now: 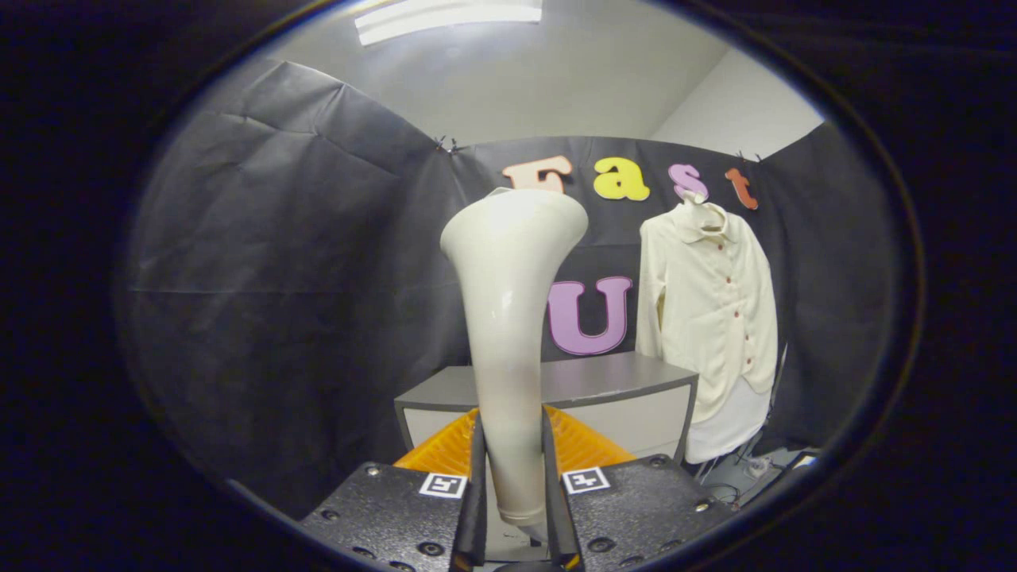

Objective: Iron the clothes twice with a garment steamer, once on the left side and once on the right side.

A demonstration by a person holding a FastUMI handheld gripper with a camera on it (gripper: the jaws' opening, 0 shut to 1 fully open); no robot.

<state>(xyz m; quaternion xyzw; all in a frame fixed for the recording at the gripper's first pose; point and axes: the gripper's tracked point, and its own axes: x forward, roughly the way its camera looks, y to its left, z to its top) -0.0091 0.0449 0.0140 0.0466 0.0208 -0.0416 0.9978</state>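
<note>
Gripper [515, 477] closed down narrow on handle of garment steamer [508, 318], one finger [477, 492] pressing each side of lower shaft, both in contact. Steamer held upright btwn fingers, cream/off-white, slim at grip and flaring to wide head at top, leaning very slightly toward 1 o'clock; head faces away, nozzle face hidden. Square black-and-white markers [442, 485] on gripper body either side of fingers, w/ dark bolted plates below. Just past fingers, behind steamer shaft: orange ribbed piece [584, 445], partly hidden, can't tell what it belongs to. Beyond that, at 12 o'clock from fingers, grey table [604, 377] w/ lighter front panel, top bare where visible. At approx 2 o'clock from gripper, well apart from steamer head: cream long-sleeved shirt [711, 318], hanging on hanger against dark cloth wall [286, 278], collar up top, row of small dark-red buttons down front, buttoned; hem falls past table's far corner, w/ whiter layer showing under hem. Steamer head not touching shirt, clear gap of dark cloth btwn them. Cables [747, 465] on floor below shirt at approx 3 o'clock. White ceiling w/ strip light [449, 16] overhead at 12 o'clock.
</note>
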